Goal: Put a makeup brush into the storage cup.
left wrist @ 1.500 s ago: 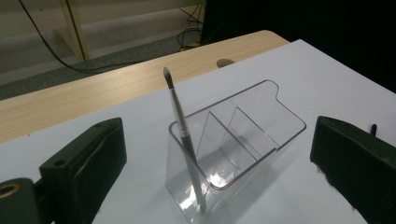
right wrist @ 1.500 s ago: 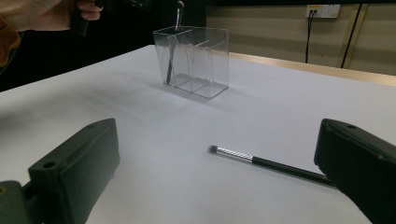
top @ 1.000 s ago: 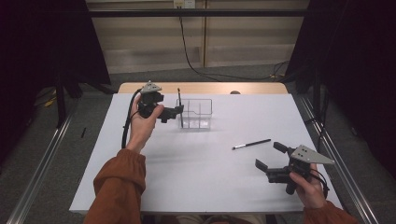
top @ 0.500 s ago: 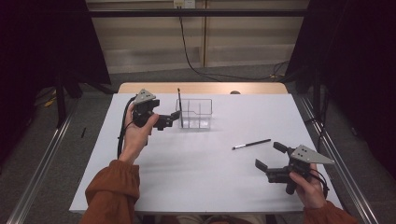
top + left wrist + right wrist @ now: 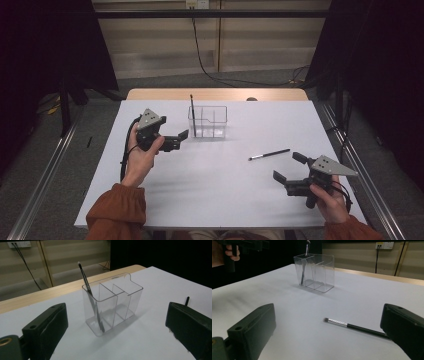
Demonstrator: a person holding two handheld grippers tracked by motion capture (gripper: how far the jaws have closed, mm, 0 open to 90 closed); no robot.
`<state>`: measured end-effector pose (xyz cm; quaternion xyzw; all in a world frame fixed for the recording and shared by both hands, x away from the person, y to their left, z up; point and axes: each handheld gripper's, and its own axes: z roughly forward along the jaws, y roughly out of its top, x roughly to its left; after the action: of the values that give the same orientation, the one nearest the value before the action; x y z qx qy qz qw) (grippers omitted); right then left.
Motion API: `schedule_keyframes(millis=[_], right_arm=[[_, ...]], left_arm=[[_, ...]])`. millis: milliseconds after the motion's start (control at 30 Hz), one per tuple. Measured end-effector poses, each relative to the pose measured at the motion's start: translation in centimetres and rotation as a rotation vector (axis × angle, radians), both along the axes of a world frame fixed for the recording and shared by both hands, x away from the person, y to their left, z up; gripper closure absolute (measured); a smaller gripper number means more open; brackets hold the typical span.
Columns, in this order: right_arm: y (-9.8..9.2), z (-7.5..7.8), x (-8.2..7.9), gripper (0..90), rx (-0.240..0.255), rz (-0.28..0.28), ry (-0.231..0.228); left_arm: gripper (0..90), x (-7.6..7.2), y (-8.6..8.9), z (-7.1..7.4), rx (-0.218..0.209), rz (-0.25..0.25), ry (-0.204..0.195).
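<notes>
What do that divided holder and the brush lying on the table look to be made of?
Holder: clear, hard plastic, probably acrylic; you see straight through its glossy walls and dividers to the brush standing inside it. Loose brush: glossy black handle, plastic or lacquered wood, can't tell which; a silvery ribbed ferrule, likely metal; a small dark bristle tip.

Curtained lab recording booth (image 5: 45, 45)

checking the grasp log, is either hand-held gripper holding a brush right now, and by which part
Nothing is held. The left hand-held gripper and the right hand-held gripper are both open and empty.
</notes>
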<state>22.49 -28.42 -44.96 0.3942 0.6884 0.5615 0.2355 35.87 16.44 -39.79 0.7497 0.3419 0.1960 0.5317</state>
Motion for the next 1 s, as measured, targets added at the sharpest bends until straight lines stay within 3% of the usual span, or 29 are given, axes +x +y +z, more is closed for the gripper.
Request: schedule_keyframes(millis=[167, 267, 433, 533, 600, 700, 1000], right_arm=[[0.0, 0.0, 0.0, 0.1, 0.0, -0.002, 0.001], [0.0, 0.0, 0.0, 0.1, 0.0, -0.002, 0.0], [0.0, 0.0, 0.0, 0.1, 0.001, -0.002, 0.0], [0.0, 0.0, 0.0, 0.1, 0.0, -0.001, -0.001], [0.0, 0.0, 0.0, 0.1, -0.001, -0.004, 0.0], [0.0, 0.0, 0.0, 0.1, -0.004, -0.002, 0.002], [0.0, 0.0, 0.0, 0.1, -0.005, -0.004, 0.001]], left_arm=[[4.9, -1.3, 0.4, -0.1, 0.016, 0.011, -0.025], [6.4, -2.2, 0.7, 0.1, -0.025, 0.008, -0.022], [6.2, -3.5, 1.1, 0.1, -0.011, 0.016, -0.045], [5.2, -4.1, 1.5, -0.3, -0.016, 0.018, -0.031], [5.2, -4.6, 1.8, -0.6, -0.047, 0.032, -0.02], [4.5, -5.2, 1.9, -0.9, -0.012, 0.031, -0.032], [4.1, -6.6, 3.0, -1.7, -0.017, 0.054, -0.031]])
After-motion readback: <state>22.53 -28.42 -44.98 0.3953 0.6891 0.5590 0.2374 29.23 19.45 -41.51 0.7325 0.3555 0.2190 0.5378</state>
